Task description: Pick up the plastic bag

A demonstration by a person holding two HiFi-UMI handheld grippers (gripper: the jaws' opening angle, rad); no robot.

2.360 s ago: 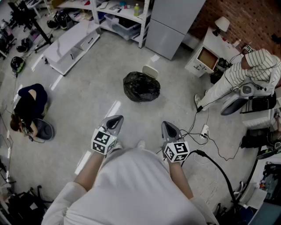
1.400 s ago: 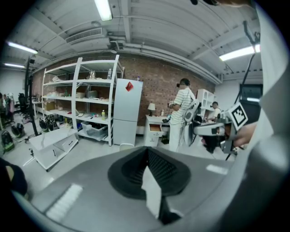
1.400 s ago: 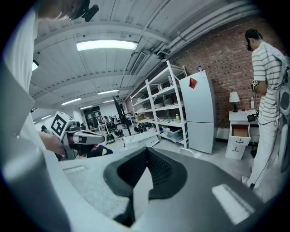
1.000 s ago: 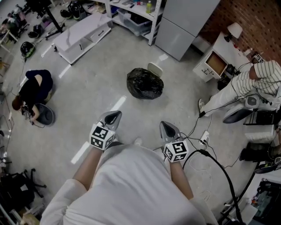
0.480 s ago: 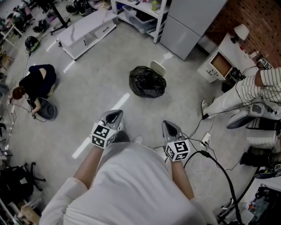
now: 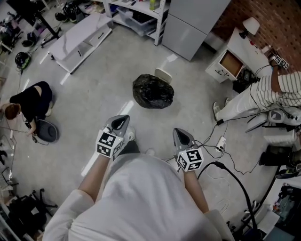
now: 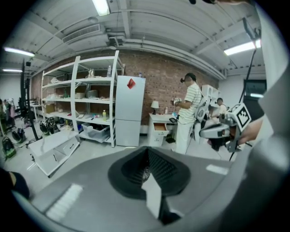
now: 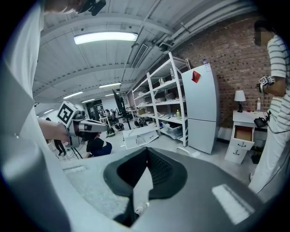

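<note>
A full black plastic bag [image 6: 153,91] sits on the grey floor ahead of me, with a small white lid-like piece [image 6: 163,75] just behind it. My left gripper [image 6: 122,122] is held at waist height, shut and empty, well short of the bag. My right gripper [image 6: 181,136] is beside it, also shut with nothing in it. Both point forward over the floor. In the left gripper view the right gripper [image 7: 217,131] shows at the right; in the right gripper view the left gripper [image 8: 88,126] shows at the left. The bag is hidden in both gripper views.
A crouching person [image 6: 29,106] is at the left by a round stool [image 6: 46,131]. A standing person in a striped shirt [image 6: 263,92] is at the right. Cables and a power strip [image 6: 220,141] lie on the floor right. A fridge [image 6: 193,21], shelves [image 6: 136,12] and a white cabinet [image 6: 233,59] line the back.
The view has shifted a little as I move; the bag stays about the same distance ahead. Both grippers keep their pose, shut and empty.
</note>
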